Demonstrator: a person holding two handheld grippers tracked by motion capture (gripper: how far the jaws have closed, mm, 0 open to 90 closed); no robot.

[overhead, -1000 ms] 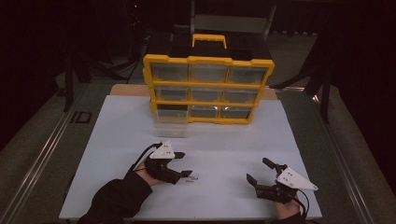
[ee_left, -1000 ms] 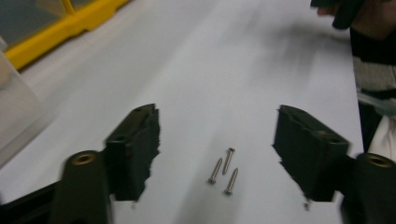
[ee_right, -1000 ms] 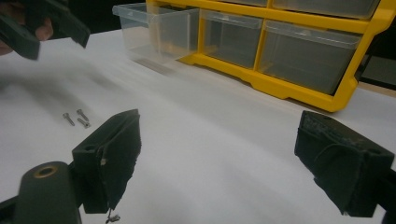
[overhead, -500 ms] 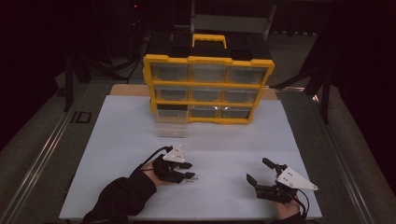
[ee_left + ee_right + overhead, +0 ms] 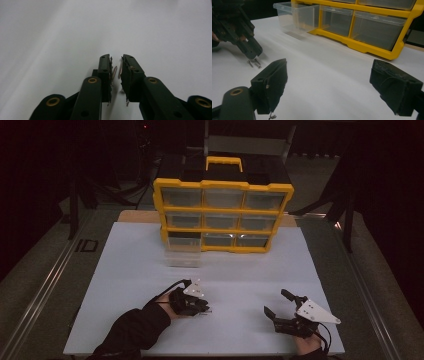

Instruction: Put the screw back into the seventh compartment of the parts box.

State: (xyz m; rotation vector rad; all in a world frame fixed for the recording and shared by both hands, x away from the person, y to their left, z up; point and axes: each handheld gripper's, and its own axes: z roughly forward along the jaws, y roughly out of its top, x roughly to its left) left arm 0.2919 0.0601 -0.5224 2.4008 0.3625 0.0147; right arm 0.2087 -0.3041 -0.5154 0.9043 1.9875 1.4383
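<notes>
No text, label, brand, number or sign can be read on anything in these pictures
</notes>
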